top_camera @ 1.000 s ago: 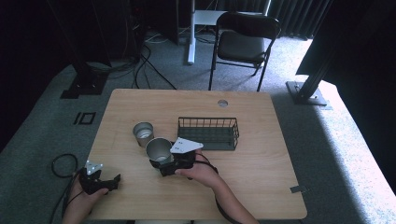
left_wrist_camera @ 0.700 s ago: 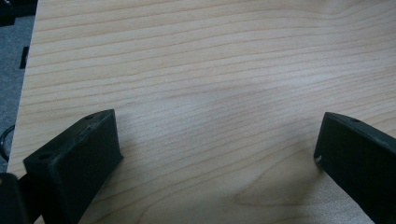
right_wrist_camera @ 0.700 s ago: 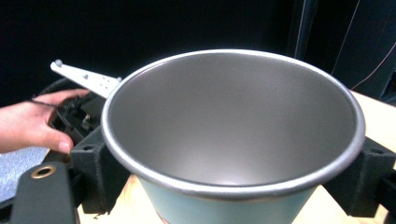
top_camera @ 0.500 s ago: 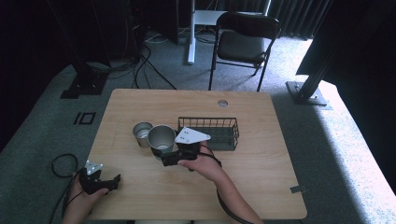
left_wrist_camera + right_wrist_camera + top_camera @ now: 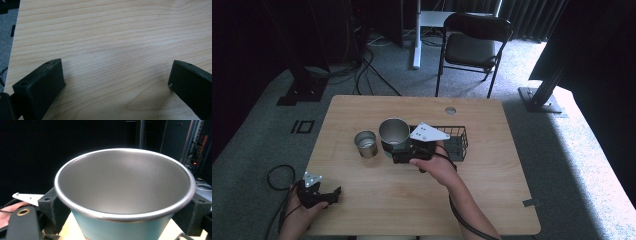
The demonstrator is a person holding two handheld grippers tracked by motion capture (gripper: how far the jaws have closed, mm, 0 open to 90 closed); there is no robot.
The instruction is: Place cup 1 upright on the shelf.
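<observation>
So the tabletop (image 5: 492,200) is mostly bare, with a wire basket (image 5: 457,142) just behind the right gripper (image 5: 399,152). That gripper's fingers (image 5: 52,207) are clamped on either side of the teal cup (image 5: 125,195), lifted off the wood, open mouth up and facing the camera. A second, smaller steel cup (image 5: 366,144) stands just to the far side of the fingertips, near but not touching. Left gripper (image 5: 115,82) idles low over bare wood, fingers wide apart, nothing between them. My take: looks like stacking or binning, so keep the cup level, squeeze steady, and clear the basket rim before lowering.
</observation>
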